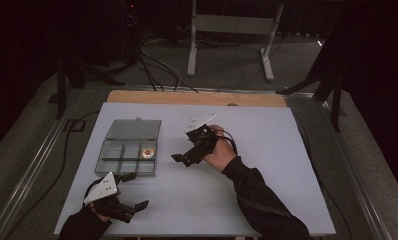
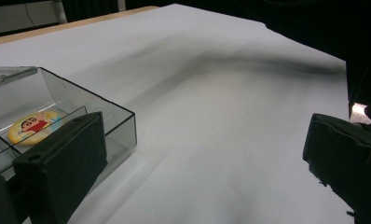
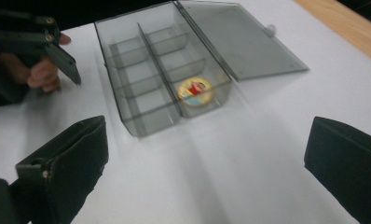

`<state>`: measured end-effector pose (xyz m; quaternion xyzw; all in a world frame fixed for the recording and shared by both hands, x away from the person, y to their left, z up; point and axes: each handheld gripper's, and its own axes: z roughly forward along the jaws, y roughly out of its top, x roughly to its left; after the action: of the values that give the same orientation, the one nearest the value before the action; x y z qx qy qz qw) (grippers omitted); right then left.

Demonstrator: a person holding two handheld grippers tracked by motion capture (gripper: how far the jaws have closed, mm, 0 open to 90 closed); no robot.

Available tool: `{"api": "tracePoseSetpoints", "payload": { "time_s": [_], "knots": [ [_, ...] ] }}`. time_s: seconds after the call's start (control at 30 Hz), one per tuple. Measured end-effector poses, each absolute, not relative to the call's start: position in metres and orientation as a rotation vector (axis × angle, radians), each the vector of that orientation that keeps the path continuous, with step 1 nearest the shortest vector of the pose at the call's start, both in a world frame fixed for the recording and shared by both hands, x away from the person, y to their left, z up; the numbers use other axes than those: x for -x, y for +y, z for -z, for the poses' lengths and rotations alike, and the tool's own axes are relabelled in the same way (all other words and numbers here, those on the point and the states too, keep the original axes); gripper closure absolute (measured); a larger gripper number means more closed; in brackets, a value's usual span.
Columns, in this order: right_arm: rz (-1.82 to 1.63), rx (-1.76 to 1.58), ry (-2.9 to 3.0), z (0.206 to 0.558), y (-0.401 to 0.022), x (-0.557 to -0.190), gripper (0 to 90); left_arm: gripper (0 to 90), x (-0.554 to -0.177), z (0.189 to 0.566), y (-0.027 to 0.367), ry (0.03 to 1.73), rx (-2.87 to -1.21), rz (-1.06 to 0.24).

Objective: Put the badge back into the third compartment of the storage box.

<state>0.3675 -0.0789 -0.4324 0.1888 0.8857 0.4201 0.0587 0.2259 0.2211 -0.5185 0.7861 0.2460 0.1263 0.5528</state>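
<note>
A clear grey compartment box [image 1: 118, 164] lies on the left of the white table, its lid [image 1: 133, 129] folded open behind it. A round cartoon badge [image 1: 148, 153] sits in the box's right-hand compartment next to the lid hinge. It shows again in the left gripper view as the badge [image 2: 34, 126] and in the right gripper view as the badge [image 3: 196, 90]. My left gripper [image 1: 136, 190] is open near the front left edge, just in front of the box [image 2: 99, 112]. My right gripper [image 1: 183, 159] is open, right of the box [image 3: 127, 81], holding nothing.
The white table top [image 1: 267, 165] has bare room to the right and in front. A wooden strip [image 1: 197, 98] runs along its far edge. Beyond it, a table frame [image 1: 232, 30] and cables lie on the floor. My left gripper's finger [image 3: 62, 58] and hand sit beside the box.
</note>
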Motion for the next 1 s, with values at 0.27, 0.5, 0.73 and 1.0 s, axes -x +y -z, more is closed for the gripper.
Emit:
{"api": "tracePoseSetpoints", "payload": {
  "time_s": [0.27,0.5,0.73,1.0],
  "knots": [
    [-1.301,-0.641,2.636,0.43,-0.118,-0.36,0.0,0.1,-0.226,0.52,0.22,0.58,-1.87,-0.294],
    [-1.319,-0.715,2.609,0.436,-0.156,-0.354,0.0,0.1,-0.226,0.519,0.221,0.582,-1.859,-0.295],
    [-1.336,-0.794,2.584,0.45,-0.188,-0.343,0.0,0.0,-0.226,0.519,0.22,0.582,-1.864,-0.296],
    [-1.329,-0.891,2.563,0.47,-0.222,-0.326,0.0,0.1,-0.226,0.519,0.219,0.578,-1.871,-0.296]
  ]
}}
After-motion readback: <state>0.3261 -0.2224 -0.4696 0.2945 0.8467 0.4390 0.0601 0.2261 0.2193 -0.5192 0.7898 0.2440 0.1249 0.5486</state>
